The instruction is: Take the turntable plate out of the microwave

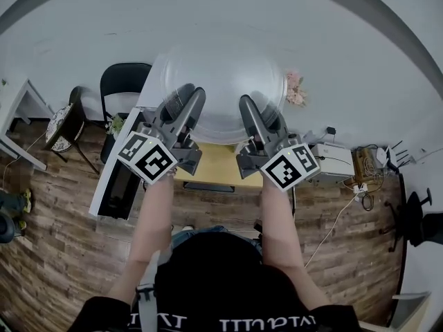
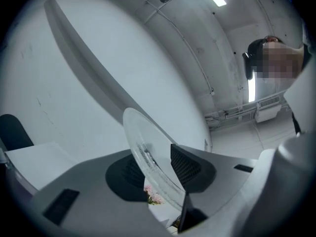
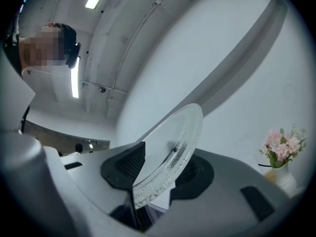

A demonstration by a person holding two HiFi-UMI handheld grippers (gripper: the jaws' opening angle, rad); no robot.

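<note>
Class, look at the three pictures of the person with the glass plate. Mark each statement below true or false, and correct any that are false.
1. Both hand-held grippers hold the turntable plate. True: the left hand-held gripper and the right hand-held gripper each grip its near rim.
2. The plate lies flat on the yellow table. False: it is held up in the air, off the yellow table.
3. The left hand-held gripper is empty. False: the plate's rim sits between its jaws.
4. Pink flowers show to the right of the plate in the head view. True.
5. The plate is clear glass. True.
</note>
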